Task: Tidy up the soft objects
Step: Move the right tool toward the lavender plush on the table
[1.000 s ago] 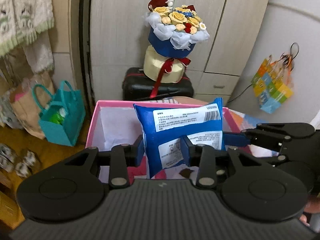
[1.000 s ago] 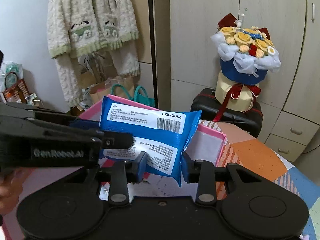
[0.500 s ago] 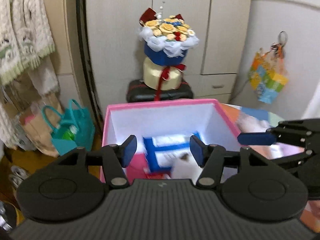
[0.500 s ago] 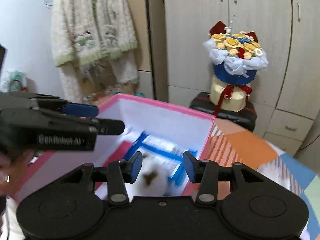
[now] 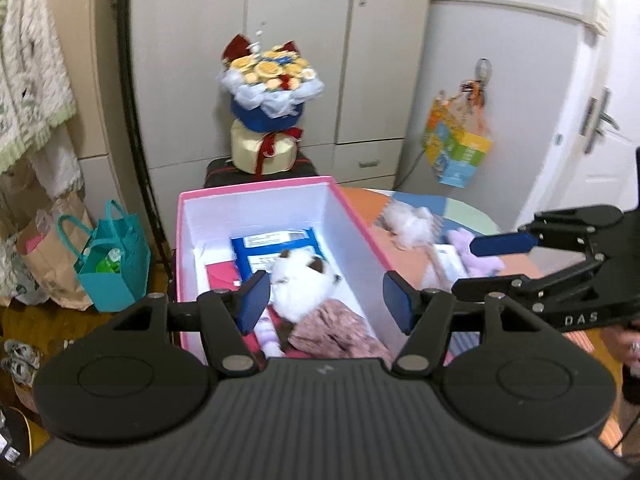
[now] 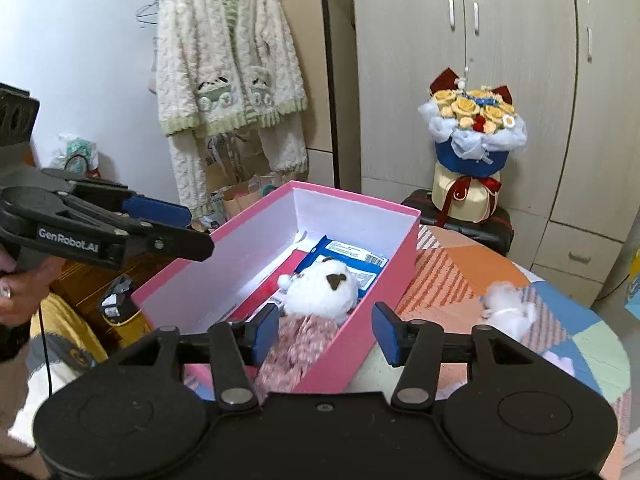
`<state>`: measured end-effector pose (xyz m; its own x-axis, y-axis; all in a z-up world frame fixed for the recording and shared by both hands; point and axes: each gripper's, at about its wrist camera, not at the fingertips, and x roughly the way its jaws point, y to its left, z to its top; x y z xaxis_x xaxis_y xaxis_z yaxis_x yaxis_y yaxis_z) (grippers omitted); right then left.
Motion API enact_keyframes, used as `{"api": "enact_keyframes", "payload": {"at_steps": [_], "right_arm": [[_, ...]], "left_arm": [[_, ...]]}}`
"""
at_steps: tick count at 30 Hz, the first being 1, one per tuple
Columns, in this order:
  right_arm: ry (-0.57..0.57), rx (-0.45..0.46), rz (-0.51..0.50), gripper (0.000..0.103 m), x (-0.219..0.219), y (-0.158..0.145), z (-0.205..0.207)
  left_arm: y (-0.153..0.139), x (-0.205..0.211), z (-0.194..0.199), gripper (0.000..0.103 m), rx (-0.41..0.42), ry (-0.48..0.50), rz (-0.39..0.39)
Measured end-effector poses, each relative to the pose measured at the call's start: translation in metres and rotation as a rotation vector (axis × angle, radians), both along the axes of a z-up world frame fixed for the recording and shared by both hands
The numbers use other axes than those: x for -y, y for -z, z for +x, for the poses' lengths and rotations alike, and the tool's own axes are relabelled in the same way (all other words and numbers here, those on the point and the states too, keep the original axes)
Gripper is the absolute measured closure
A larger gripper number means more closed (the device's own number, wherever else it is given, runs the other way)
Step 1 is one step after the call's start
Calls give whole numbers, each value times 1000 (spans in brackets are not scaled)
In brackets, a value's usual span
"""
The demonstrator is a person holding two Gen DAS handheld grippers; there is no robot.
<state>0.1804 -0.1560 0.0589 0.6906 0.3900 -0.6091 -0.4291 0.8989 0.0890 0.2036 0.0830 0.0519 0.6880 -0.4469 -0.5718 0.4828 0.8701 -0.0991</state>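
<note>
The pink box stands open on the patchwork table. Inside it lie a blue packet, a white plush with a brown patch and a pink floral cloth. My left gripper hovers over the box's near end, jaws opening, nothing between them. My right gripper hovers beside it, jaws also opening and empty. A white fluffy toy and a purple plush lie on the table right of the box.
A flower bouquet stands on a black suitcase behind the table, before the cupboards. A teal bag and paper bags stand on the floor at left. A fluffy cardigan hangs on the wall. A colourful gift bag hangs at right.
Both grippers held the blue packet upright over the box; they let go and it now lies inside. Both jaws have widened, and both grippers have pulled back and risen.
</note>
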Motion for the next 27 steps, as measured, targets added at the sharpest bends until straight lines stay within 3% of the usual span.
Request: {"api": "enact_keyframes", "payload": {"at_steps": [5,7,16,21,27], "right_arm": [[-19,21,-50,38,12,-12,-40],[-17,27,-71,31,18,-14,-55],[3,13,-147,26,50,2,-117],[26,1,-135,21,75,15,-136],[70,9,-110,21,111,27,-140]], "left_arm": [[-11,9,-36,40,5,87,4],[-11,16,-49,39,2,126,16],[13,67,-90,39,-63,310,98],[22,99,-99,39,-94,368,115],[32,138,-89,39,-140,415,68]]}}
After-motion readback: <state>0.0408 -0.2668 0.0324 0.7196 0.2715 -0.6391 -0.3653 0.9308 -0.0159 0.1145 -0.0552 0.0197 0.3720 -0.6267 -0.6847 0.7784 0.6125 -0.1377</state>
